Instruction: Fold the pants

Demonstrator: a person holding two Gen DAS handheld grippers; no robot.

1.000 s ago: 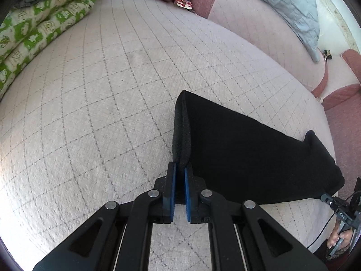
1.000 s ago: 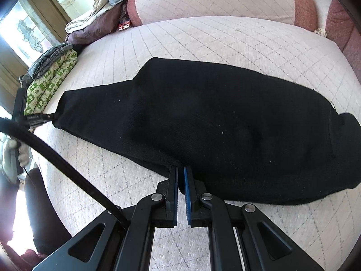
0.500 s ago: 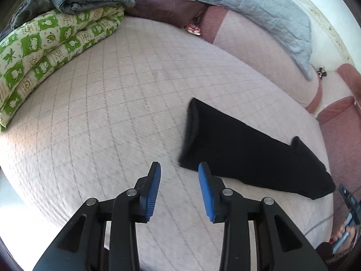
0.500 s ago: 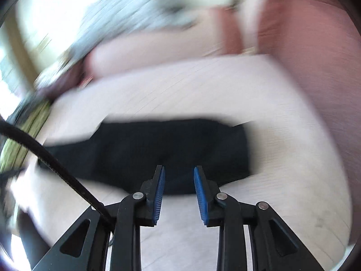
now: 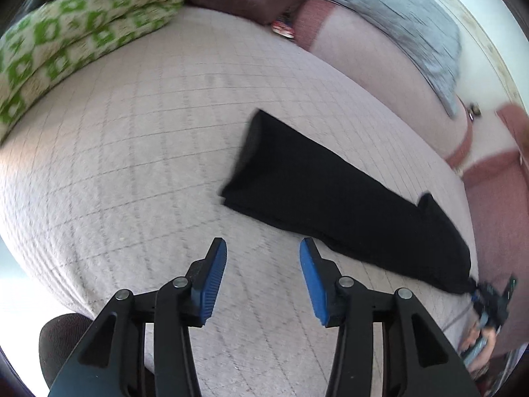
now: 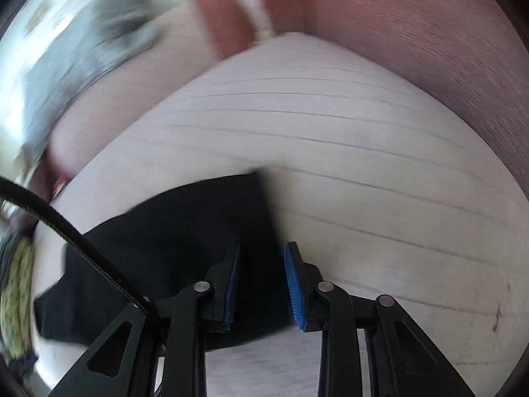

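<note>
Beyond black pants (image 5: pixel 337 195), green-patterned bedding (image 5: pixel 69 49).

Black pants (image 5: pixel 334 198) (image 6: pixel 172 244) folded into long narrow strip, lying flat on quilted surface, ungripped

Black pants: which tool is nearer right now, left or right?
Right. The right tool is open at the end of the black pants, one finger over the cloth. The left tool is open over bare quilt, short of the pants' other end.
</note>
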